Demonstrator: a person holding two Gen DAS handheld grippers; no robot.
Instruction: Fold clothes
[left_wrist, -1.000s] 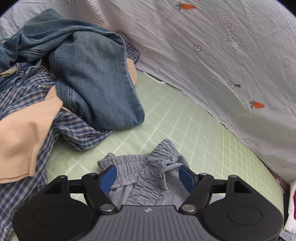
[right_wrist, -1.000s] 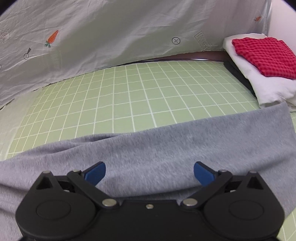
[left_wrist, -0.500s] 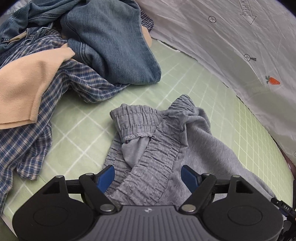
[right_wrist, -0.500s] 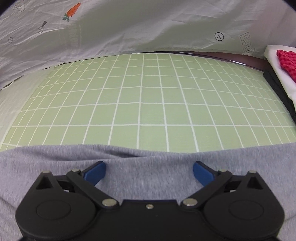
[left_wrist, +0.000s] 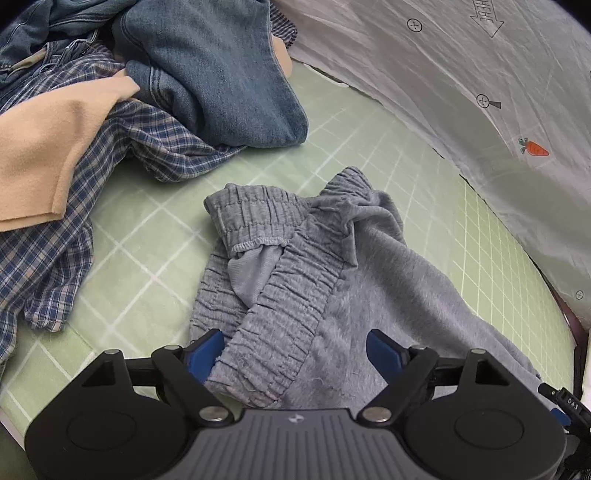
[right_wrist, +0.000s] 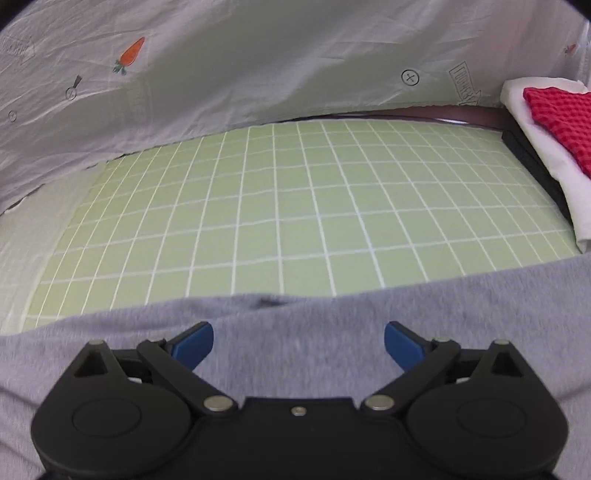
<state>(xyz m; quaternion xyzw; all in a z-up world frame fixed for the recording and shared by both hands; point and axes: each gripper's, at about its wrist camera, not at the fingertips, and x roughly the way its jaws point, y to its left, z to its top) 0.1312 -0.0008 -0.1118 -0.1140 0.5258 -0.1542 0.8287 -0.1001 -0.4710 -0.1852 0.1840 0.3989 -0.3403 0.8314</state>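
far left, left wrist view: heap of unfolded clothes – tan garment (left_wrist: 40, 147) draped over a blue plaid shirt (left_wrist: 110, 155), denim jeans (left_wrist: 218, 85) bunched on top toward the back. looks like the waiting pile, kept off to the side so the middle of the green grid mat (left_wrist: 155, 236) stays free for work.

centre: grey sweatpants (left_wrist: 332, 266) lying on the mat, just beside the pile but apart from it. elastic waistband end is crumpled and partly turned over itself – inner lining shows. this is the garment in hand, judging by both tools being over it.

left gripper (left_wrist: 295, 350) sits low over the waistband, blue pads well apart, straddling the gathered elastic; jaws have just been opening wider, cloth lies between them but the pads are not pressing it. likely lining up to pinch the waistband edge.

right of that: white printed sheet (left_wrist: 461, 74) hung as a backdrop along the mat's far edge.

right wrist view: right gripper (right_wrist: 298, 341) hovers over the leg part of the same sweatpants, jaws apart, nothing clamped. fabric here runs smooth across the frame. bare mat beyond, probably room for spreading the legs.

far right: folded stack, red checked cloth (right_wrist: 557, 118) on a white folded item (right_wrist: 543, 147) – seemingly the finished pile, set at the opposite end from the heap.
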